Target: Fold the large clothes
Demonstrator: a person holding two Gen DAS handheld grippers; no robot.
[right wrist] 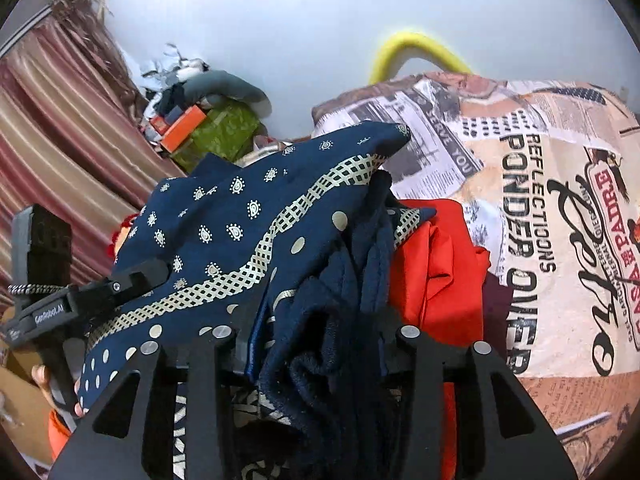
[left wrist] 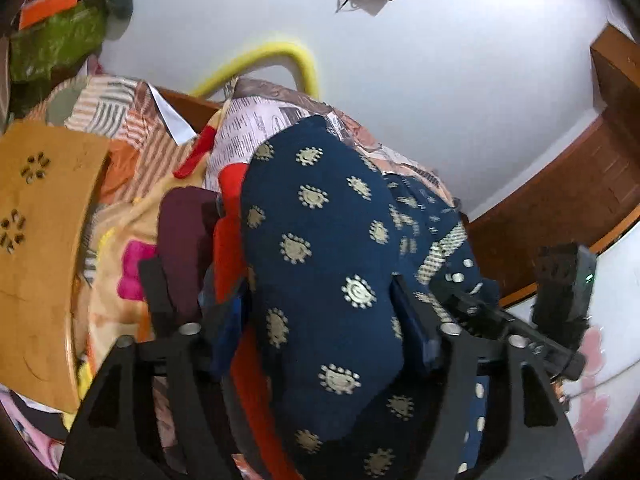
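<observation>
The navy printed garment [left wrist: 320, 240], seen from my left wrist, lies bunched between the two fingers of my left gripper [left wrist: 276, 304] and runs away from me toward the far wall, so its long axis follows the line I point along. My left jaws stand wide; the far-side finger [left wrist: 412, 312] lies against the cloth, the near-side one [left wrist: 154, 292] stands clear of it over a maroon cloth [left wrist: 184, 236], so I judge nothing is clamped. The garment's far end rests on the newspaper-print bedsheet [left wrist: 256, 128], with an orange-red cloth [left wrist: 230, 248] tucked under its left edge. My right gripper's body [left wrist: 560, 292] shows at the right, just beside the same bundle.

From my right wrist, the navy printed garment [right wrist: 224, 240] heaps up directly ahead of my right gripper [right wrist: 316, 344] and spills through the gap between its fingers. Its checked border band [right wrist: 280, 224] runs slantwise from near left to far right, which I take as the long axis here. The jaws are partly open; dark folds fill the gap, and I cannot tell whether the pads press on them. The orange-red cloth [right wrist: 436, 264] lies to the right on the bedsheet [right wrist: 540, 184]. My left gripper [right wrist: 80, 296] sits at the near left, touching the garment's edge. Both hands seem equally near; I judge the next move needs a clean edge found first.
</observation>
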